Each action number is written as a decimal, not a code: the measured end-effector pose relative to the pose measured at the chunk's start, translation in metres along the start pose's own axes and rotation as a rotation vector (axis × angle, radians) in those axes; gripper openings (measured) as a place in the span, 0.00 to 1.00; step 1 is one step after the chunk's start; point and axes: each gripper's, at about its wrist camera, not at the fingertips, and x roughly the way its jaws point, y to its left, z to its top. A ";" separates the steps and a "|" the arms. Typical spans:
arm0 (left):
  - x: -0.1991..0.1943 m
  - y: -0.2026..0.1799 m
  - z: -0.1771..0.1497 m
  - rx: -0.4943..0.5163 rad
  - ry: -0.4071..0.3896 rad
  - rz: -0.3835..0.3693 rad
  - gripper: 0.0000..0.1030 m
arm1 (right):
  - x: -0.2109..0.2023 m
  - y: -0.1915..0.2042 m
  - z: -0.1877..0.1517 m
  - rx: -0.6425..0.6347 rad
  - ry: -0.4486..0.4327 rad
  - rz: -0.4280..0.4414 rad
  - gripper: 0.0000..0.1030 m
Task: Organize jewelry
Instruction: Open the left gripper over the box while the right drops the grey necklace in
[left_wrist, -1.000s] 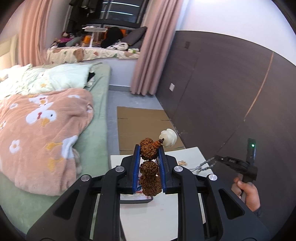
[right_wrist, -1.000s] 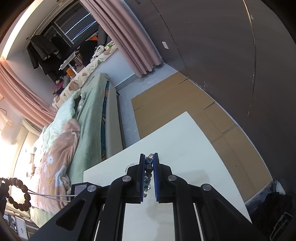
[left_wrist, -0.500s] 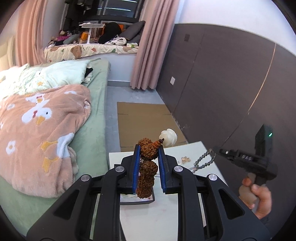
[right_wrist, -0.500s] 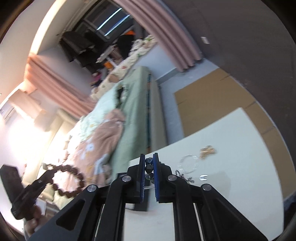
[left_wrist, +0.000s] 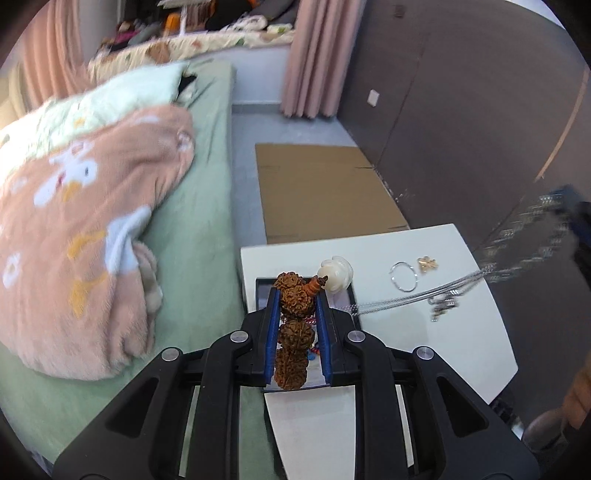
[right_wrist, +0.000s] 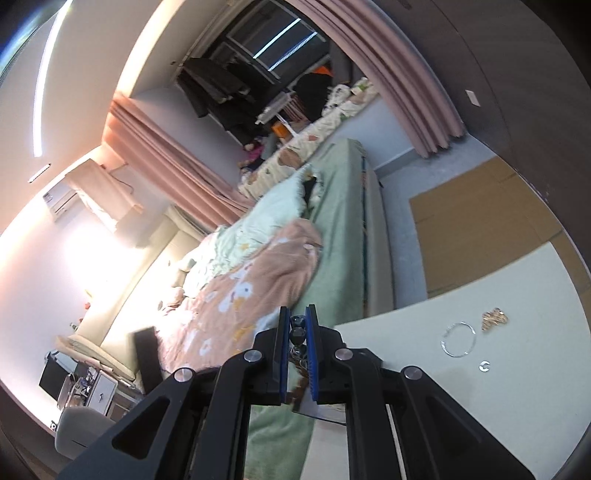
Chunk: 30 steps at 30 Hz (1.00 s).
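The left gripper (left_wrist: 297, 314) is squeezed tight on a bumpy brown bead bracelet (left_wrist: 293, 332) with a white flower bead (left_wrist: 335, 275) on top. It holds the bracelet over a dark tray (left_wrist: 263, 291) on the white table (left_wrist: 424, 350), probably so the beads can drop inside.

The right gripper (right_wrist: 297, 332) is pinched on a silver bead chain (right_wrist: 297, 334), which stretches toward the tray. A thin ring (left_wrist: 404, 276) and a gold charm (left_wrist: 427, 263) lie apart on the table, not sorted yet.

A second ago the left gripper was higher and the tray was mostly hidden. Now it is lower and tips down more. The right gripper has swung up and away.
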 end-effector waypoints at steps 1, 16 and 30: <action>0.005 0.006 -0.001 -0.030 0.008 -0.011 0.19 | -0.001 0.005 0.000 -0.008 -0.005 0.007 0.08; -0.014 0.056 -0.031 -0.366 -0.165 -0.161 0.59 | 0.031 0.034 -0.009 -0.073 0.042 0.010 0.08; -0.036 0.103 -0.036 -0.452 -0.223 -0.183 0.64 | 0.090 0.058 -0.036 -0.113 0.122 -0.018 0.12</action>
